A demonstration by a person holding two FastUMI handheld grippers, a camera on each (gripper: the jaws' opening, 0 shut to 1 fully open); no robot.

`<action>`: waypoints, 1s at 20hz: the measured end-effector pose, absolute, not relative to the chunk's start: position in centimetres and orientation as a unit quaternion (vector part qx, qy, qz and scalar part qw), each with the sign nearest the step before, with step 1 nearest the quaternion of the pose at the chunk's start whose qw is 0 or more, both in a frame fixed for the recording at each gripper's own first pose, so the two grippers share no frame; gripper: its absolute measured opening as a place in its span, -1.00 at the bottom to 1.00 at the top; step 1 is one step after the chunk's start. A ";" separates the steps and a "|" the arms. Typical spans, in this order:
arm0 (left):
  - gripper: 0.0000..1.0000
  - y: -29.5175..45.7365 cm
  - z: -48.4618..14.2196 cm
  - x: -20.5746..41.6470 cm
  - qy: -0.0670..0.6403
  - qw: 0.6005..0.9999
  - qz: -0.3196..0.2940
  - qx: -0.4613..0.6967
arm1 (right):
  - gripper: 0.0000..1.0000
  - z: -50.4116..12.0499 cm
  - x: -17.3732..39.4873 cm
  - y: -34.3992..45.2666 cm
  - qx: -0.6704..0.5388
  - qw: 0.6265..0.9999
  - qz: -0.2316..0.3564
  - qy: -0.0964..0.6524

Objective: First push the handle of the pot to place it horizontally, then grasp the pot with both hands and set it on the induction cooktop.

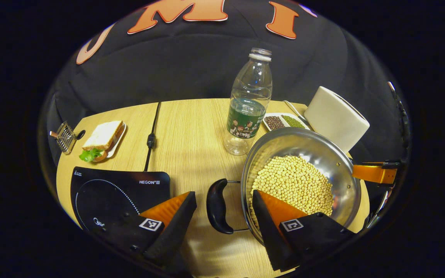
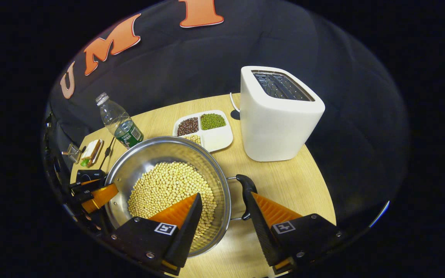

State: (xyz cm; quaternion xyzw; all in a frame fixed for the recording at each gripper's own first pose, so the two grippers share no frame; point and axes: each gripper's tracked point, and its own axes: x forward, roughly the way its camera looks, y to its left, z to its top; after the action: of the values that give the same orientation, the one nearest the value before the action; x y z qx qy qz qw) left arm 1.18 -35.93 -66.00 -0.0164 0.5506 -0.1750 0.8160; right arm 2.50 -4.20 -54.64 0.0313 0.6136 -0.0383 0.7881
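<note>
Both grippers, left (image 1: 224,206) and right (image 2: 222,212), stand open astride the pot's (image 2: 168,154) handles. An uneven lift could tip it and spill beans (image 2: 168,189) before the cooktop (image 1: 110,193).

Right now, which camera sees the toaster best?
The right gripper view: the whole toaster shows, slots on top and all. The left gripper view catches just its plain side behind the pot.

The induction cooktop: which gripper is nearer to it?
Left. The left gripper is beside the induction cooktop; the right gripper is across the pot.
</note>
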 end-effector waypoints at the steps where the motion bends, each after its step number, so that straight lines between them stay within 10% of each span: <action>1: 0.93 -35.9 -66.3 1.2 0.551 0.816 -0.173 -0.015 | 0.51 -54.8 2.6 -4.8 0.019 0.792 -0.045 0.608; 20: 0.80 -37.8 -70.3 1.7 0.537 0.828 -0.161 -0.024 | 0.43 -61.4 1.5 -5.4 0.068 0.785 -0.049 0.614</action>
State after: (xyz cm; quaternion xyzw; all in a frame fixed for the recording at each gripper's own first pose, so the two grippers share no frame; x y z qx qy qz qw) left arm 1.69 -37.82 -70.26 -0.0244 0.5369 -0.1612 0.8278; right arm 1.50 -5.40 -61.39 0.0682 0.6142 -0.0488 0.7846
